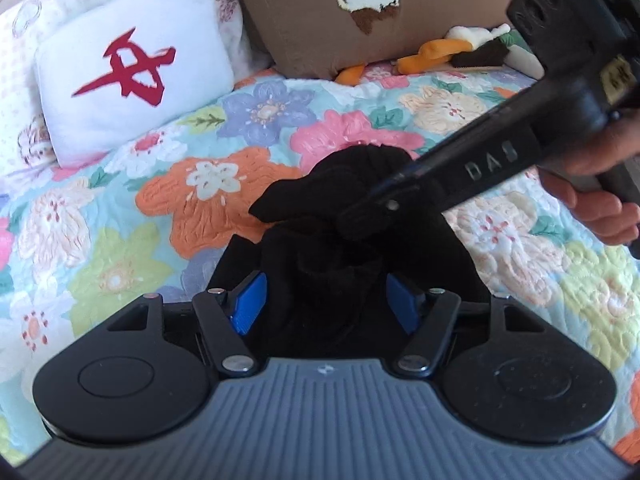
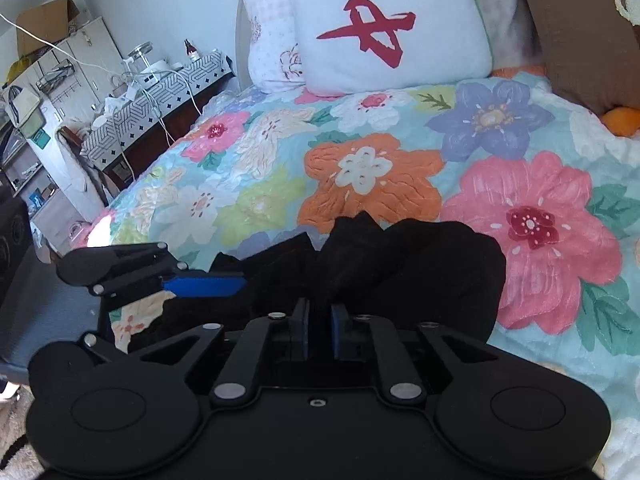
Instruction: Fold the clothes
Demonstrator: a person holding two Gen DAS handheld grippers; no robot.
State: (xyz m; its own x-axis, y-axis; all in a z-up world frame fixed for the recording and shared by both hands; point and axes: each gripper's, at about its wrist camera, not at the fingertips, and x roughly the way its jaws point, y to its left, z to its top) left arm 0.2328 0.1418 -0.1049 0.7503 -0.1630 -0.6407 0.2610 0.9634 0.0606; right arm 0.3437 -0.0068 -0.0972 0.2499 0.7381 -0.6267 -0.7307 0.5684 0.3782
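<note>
Looking down my left claw [image 1: 322,300], I see its blue pads spread apart with the black garment [image 1: 336,240] bunched between them; the cloth sits in the gap, but I judge the pads released rather than pinching. The garment lies straight ahead of this claw on the bed's floral quilt [image 1: 120,220], crumpled with no clear long axis. My right claw [image 2: 320,328] comes in from the right and above, angled down, its tip buried in the same heap. Its jaws stand narrow with dark cloth between them; whether the pads press on it I cannot tell. Both claws are at the cloth, the right slightly farther in. Beyond lie a white pillow [image 1: 132,72] and a brown cushion [image 1: 304,20].
</note>
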